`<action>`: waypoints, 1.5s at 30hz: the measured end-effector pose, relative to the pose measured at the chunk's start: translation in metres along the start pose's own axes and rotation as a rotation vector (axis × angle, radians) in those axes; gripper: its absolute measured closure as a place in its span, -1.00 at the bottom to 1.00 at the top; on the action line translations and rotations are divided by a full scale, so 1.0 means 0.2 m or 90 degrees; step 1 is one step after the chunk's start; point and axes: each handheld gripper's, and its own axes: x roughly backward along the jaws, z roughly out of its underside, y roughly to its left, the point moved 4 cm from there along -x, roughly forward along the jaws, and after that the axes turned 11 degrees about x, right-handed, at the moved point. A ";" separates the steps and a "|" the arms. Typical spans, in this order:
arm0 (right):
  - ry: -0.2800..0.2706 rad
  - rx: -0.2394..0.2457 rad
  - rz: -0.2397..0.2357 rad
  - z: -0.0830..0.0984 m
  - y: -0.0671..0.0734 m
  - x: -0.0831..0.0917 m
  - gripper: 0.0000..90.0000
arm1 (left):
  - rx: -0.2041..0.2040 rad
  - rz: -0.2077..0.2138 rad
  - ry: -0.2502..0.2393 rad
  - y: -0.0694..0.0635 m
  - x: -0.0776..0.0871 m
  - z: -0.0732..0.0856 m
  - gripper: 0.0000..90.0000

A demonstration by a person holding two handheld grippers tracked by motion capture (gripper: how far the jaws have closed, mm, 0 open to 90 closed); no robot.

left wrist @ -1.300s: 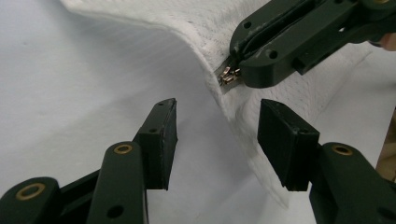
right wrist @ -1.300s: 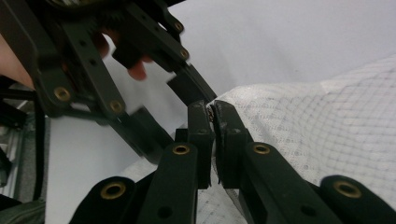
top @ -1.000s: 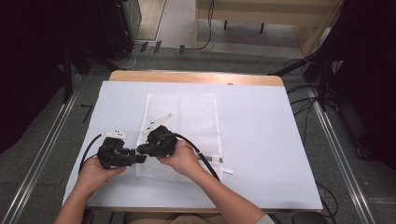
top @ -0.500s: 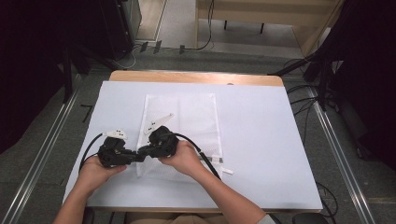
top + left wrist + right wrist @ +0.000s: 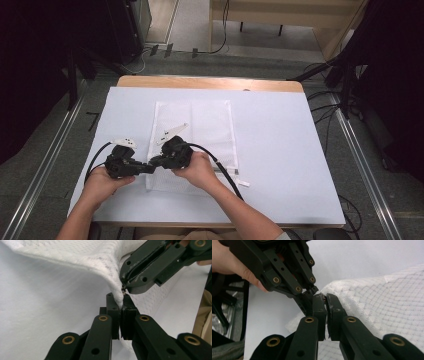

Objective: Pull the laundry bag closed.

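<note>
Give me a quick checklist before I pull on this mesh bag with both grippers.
1. Left gripper shut on the mesh bag: ok, its jaws have just been closing and fabric is pinched between them.
2. Right gripper shut at a small metal piece on the bag's edge: ok, what the piece is: cannot tell.
3. Grippers apart from each other: not ok, tips nearly touch.
4. Bag corner lifted off the table: ok.
5. Rest of bag lying flat: ok.
6. Cable off the bag: not ok, it crosses it.
</note>
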 end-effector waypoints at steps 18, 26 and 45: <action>-0.009 0.038 0.002 0.10 -0.05 0.05 0.97 | -0.010 -0.010 -0.004 -0.02 0.00 0.00 0.96; 0.003 0.031 0.005 0.12 -0.05 0.05 0.97 | -0.016 -0.019 0.006 -0.02 0.00 0.01 0.96; 0.015 0.005 0.010 0.19 -0.07 0.11 0.97 | 0.000 0.001 0.001 0.00 0.01 0.02 0.96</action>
